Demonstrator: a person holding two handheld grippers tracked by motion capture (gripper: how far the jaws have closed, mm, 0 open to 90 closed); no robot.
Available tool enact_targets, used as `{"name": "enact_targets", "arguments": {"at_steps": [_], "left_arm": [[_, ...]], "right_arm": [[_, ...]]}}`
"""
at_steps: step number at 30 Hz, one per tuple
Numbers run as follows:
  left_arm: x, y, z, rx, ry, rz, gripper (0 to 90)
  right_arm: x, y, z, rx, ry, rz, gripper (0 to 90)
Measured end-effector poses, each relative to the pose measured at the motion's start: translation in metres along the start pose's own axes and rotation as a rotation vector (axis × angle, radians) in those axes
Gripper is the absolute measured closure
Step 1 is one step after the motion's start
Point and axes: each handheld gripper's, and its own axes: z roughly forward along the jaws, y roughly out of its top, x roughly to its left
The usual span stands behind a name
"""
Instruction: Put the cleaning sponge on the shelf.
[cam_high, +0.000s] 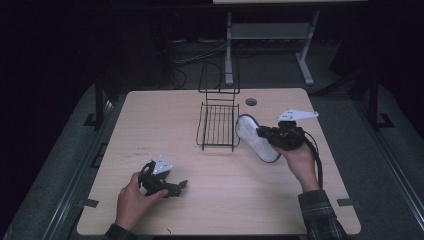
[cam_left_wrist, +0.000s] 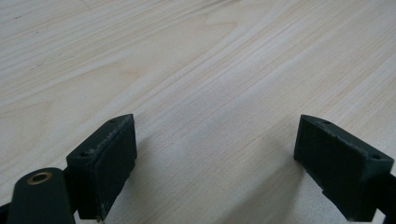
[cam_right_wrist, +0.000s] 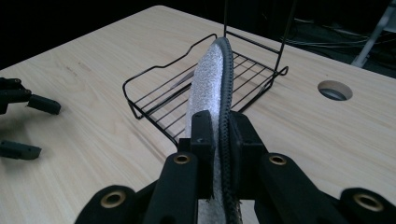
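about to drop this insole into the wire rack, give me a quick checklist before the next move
1. Grip: the right gripper has both jaws pressed on the insole, one on the white fleecy face, one on the dark edge: ok.
2. Insole off the table, carried on edge: ok.
3. Wire rack tray free of other things: ok.
4. Rack standing flat, its tall back frame upright: ok.
5. Insole over the tray: not ok; in the high view it sits just beside the rack's right edge.
6. Left gripper out of the way, low near the table's front, jaws open with nothing between them: ok.
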Motion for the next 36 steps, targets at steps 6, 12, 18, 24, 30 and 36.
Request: {"name": "enact_targets", "arguments": {"at_steps": [6, 12, 18, 24, 30, 36], "left_arm": [[0.0, 0.0, 0.0, 0.0, 0.0, -0.006, 12.3], [0.0, 0.0, 0.0, 0.004, -0.001, 0.0, 12.4], [0.0, 0.0, 0.0, 0.005, -0.001, 0.0, 12.3], [0.0, 0.0, 0.0, 0.004, -0.002, -0.002, 12.3], [0.0, 0.0, 0.0, 0.003, -0.002, -0.003, 12.3], [0.0, 0.0, 0.0, 0.001, -0.002, -0.004, 12.4]], "right_arm": [[0.0, 0.01, 0.013, -0.001, 0.002, -0.005, 81.8], [0.001, 0.021, 0.025, -0.002, 0.004, -0.003, 81.8], [0.002, 0.032, 0.041, 0.001, 0.005, -0.007, 81.8], [0.002, 0.041, 0.058, -0.004, 0.015, 0.001, 81.8], [0.004, 0.05, 0.081, 0.007, 0.026, -0.005, 81.6], [0.009, 0.056, 0.103, 0.036, 0.034, -0.008, 81.5]]}}
